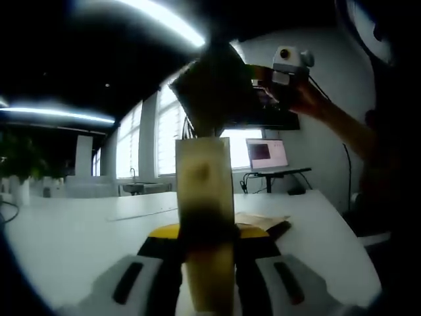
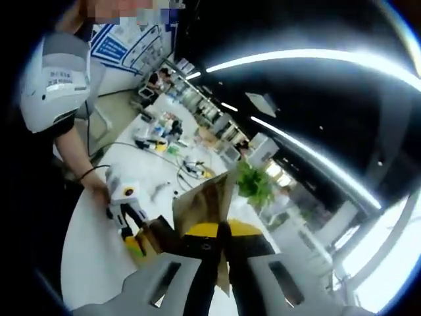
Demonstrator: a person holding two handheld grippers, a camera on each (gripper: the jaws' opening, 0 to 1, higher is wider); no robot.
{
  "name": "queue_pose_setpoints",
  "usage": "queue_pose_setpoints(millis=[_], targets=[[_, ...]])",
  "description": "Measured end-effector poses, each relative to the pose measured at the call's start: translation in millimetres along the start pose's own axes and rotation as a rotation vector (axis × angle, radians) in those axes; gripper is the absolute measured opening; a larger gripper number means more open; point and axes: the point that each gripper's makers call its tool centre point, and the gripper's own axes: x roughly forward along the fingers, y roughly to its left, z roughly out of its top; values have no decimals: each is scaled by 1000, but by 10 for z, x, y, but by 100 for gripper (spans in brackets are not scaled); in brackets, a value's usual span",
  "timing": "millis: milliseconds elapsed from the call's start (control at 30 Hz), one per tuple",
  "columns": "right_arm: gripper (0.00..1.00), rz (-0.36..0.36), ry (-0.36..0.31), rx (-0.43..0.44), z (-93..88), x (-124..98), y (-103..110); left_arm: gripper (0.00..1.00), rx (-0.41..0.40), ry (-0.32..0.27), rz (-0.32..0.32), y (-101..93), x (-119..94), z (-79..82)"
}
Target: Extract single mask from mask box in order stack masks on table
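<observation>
Two grippers each pinch a separate thing above the white tabletop (image 1: 72, 230). In the left gripper view, the left gripper (image 1: 207, 260) has its jaws closed tight on a pale, upright mask (image 1: 204, 191), which stands straight up from between them; the strip looks backlit and shadowed, so its surface detail cannot be read. Just beyond the jaws, on the tabletop, lies a flat stack of masks (image 1: 260, 222) with a dark piece at its far edge. Higher above the tabletop, the right gripper (image 1: 279, 82) comes in from the right, held by a hand (image 1: 312, 99), and carries a dark, tilted mask box (image 1: 220, 89). Past the tabletop a laptop (image 1: 266, 155) stands on a stand by bright windows. In the right gripper view, the right gripper (image 2: 220, 263) has its jaws clamped on a flap of the mask box (image 2: 207, 201), which rises open from them. Beyond it the left gripper (image 2: 128, 210) is held low over the tabletop (image 2: 89, 250), and a potted plant (image 2: 253, 184) stands behind.
</observation>
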Motion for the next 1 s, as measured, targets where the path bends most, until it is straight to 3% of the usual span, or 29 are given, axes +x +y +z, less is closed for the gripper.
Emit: queue_pose_setpoints(millis=[233, 567, 733, 1000], targets=[[0, -61, -23, 9, 93, -107, -116, 32, 0, 0, -1, -8, 1, 3], [0, -136, 2, 3, 33, -165, -210, 32, 3, 1, -2, -2, -5, 0], [0, -170, 32, 12, -58, -230, -260, 32, 3, 1, -2, 15, -11, -4], [0, -256, 106, 36, -349, -430, -324, 32, 3, 1, -2, 17, -11, -3]])
